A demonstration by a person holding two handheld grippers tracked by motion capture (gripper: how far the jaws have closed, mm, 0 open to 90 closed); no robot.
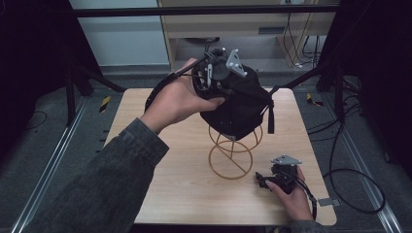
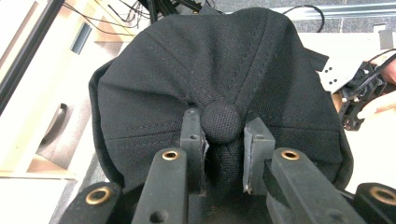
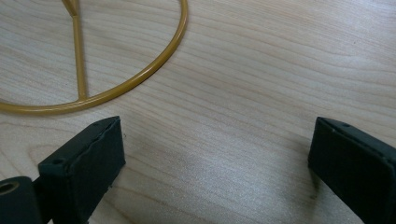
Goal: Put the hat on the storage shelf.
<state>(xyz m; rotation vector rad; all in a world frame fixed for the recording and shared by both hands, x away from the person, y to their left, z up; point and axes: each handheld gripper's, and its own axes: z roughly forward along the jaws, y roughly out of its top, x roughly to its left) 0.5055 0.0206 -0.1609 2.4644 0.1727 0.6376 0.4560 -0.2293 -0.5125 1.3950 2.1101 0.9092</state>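
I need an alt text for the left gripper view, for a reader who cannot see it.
Seen from above, the left claw grips the round button at the top of a black cap, one jaw on each side. A light wooden table lies beyond it.

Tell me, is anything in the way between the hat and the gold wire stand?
Nothing visible. The black cap already sits on top of the gold wire stand, with the left gripper pinching its top button. The right gripper rests open on the table nearby.
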